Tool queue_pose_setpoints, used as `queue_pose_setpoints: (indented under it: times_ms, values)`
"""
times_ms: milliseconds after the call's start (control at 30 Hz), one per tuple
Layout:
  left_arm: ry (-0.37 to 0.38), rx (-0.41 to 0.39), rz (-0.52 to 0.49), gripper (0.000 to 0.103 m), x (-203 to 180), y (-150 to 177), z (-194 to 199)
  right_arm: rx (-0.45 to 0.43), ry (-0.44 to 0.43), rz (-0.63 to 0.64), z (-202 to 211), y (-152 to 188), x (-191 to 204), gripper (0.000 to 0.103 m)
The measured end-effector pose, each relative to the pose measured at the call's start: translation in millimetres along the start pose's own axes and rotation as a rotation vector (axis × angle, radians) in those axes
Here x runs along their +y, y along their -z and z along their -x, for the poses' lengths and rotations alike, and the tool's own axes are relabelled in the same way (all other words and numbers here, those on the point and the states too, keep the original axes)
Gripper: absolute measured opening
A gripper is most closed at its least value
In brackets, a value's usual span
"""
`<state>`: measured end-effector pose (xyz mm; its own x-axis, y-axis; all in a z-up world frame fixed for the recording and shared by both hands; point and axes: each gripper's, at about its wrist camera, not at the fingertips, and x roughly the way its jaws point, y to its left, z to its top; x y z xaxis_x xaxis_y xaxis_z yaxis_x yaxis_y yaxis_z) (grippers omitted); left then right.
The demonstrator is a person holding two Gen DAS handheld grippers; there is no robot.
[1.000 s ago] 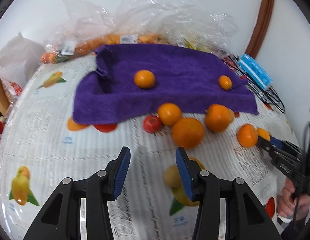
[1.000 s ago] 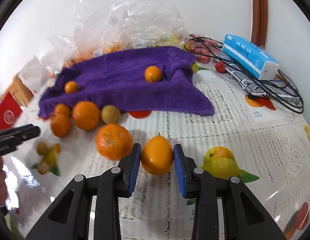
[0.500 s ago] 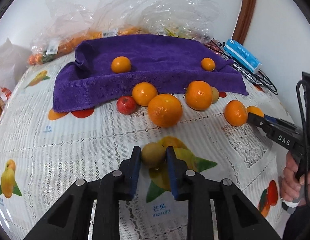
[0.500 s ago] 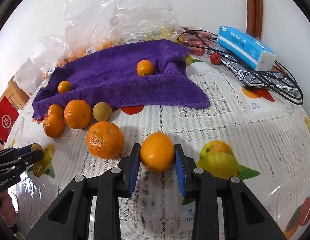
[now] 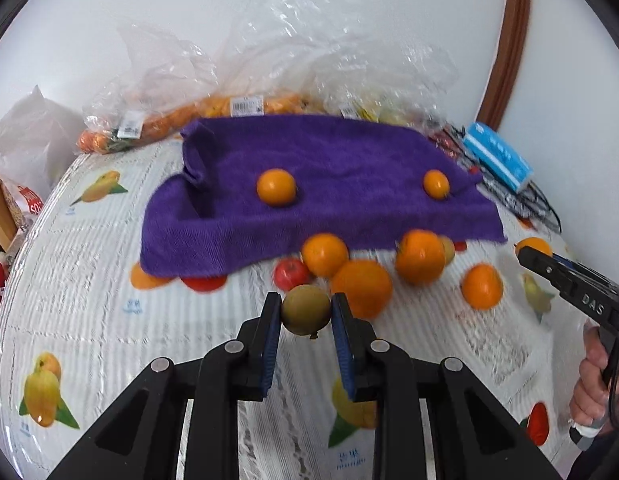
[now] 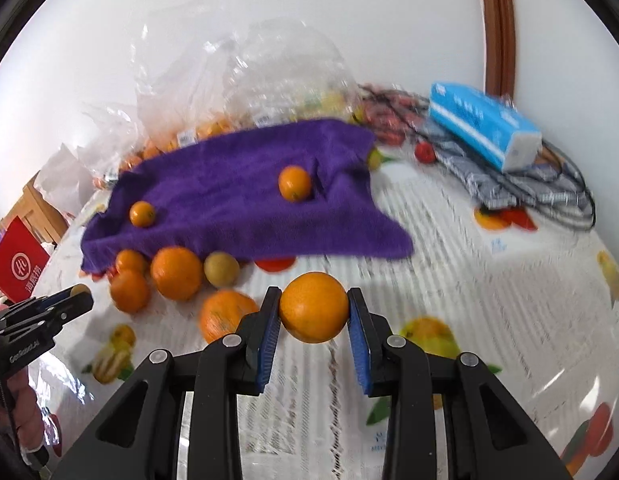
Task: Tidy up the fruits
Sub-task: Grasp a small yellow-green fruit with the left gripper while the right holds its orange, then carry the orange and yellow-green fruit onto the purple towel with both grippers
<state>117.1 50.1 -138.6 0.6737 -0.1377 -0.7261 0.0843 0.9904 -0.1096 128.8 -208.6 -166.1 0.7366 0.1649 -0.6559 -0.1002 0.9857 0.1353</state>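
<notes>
Both grippers hold fruit above the fruit-print tablecloth (image 5: 109,320). Left gripper (image 5: 305,314) has its blue pads pressed against the sides of a small brownish-green fruit (image 5: 305,309), lifted clear of the cloth. Right gripper (image 6: 314,314) is clamped narrowly on an orange (image 6: 314,307), pinched between its pads. Beyond the left gripper's tips sits a loose cluster: a large orange (image 5: 362,289), a small red fruit (image 5: 291,274) and more oranges (image 5: 324,254). Farther ahead lies a purple towel (image 5: 329,168) carrying two small oranges (image 5: 276,187). Behind it are clear plastic bags (image 5: 293,64) of produce; a blue tissue pack (image 6: 483,126) lies ahead and right of the right gripper.
</notes>
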Motion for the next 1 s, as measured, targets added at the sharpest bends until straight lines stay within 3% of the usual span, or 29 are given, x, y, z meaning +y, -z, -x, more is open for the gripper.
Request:
queue_pose_setpoints:
  times_ms: [467, 867, 1000]
  values:
    - [-0.006, -0.117, 0.070, 0.025, 6.3, -55.6, -2.4, -0.093, -0.038, 0.067, 5.9, -58.0, 38.2, 0.033]
    - [-0.054, -0.187, 0.068, 0.025, 11.9, -103.5, -32.9, -0.139, -0.044, 0.100, -14.1, -111.8, 61.9, 0.033]
    - [-0.062, -0.193, 0.087, 0.025, 19.7, -105.2, -43.0, -0.158, -0.073, 0.112, -23.3, -127.0, 68.8, 0.033]
